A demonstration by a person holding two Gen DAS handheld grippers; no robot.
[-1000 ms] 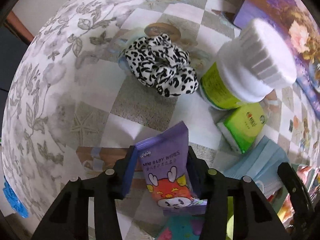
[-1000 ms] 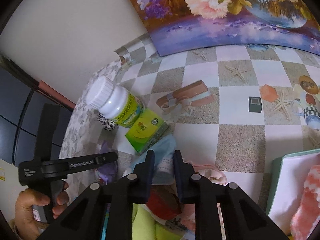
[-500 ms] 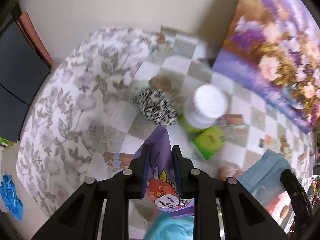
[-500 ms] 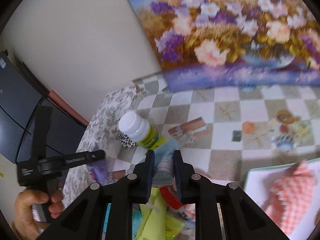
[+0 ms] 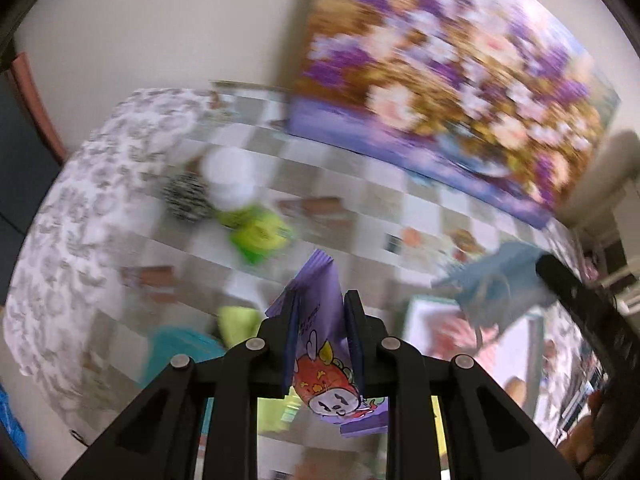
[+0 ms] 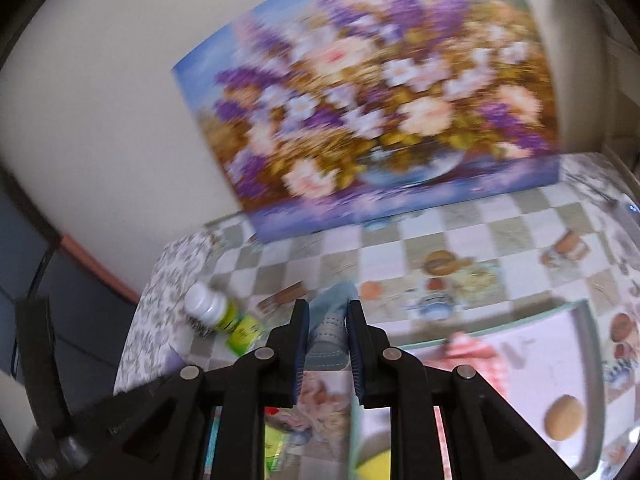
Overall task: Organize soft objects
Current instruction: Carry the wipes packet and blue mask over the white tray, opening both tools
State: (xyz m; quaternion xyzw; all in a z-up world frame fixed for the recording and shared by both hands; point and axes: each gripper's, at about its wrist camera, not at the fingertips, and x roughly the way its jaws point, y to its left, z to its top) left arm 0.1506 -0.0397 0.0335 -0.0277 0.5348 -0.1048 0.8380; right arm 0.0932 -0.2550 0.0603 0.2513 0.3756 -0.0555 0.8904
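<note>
My left gripper (image 5: 322,300) is shut on a purple pack of mini baby wipes (image 5: 320,344), lifted well above the checkered table (image 5: 360,216). My right gripper (image 6: 328,308) is shut on a light blue face mask (image 6: 330,328), also raised off the table; the same mask (image 5: 496,288) hangs at the right of the left wrist view. Far below on the table lie a leopard-print scrunchie (image 5: 186,196), a white-capped bottle (image 5: 228,176) and a green tissue pack (image 5: 260,238). Both views are blurred by motion.
A flower painting (image 6: 380,112) leans on the wall behind the table. A white tray with a teal rim (image 6: 560,340) holds a pink knitted piece (image 6: 468,352) and a round tan thing (image 6: 564,416). A pile of colourful packs (image 5: 188,344) lies under the grippers.
Both grippers rose and tilted up, carrying the wipes pack and the blue mask away from the table. The left jaws closed onto the wipes pack. The bottle and scrunchie now look much smaller.
</note>
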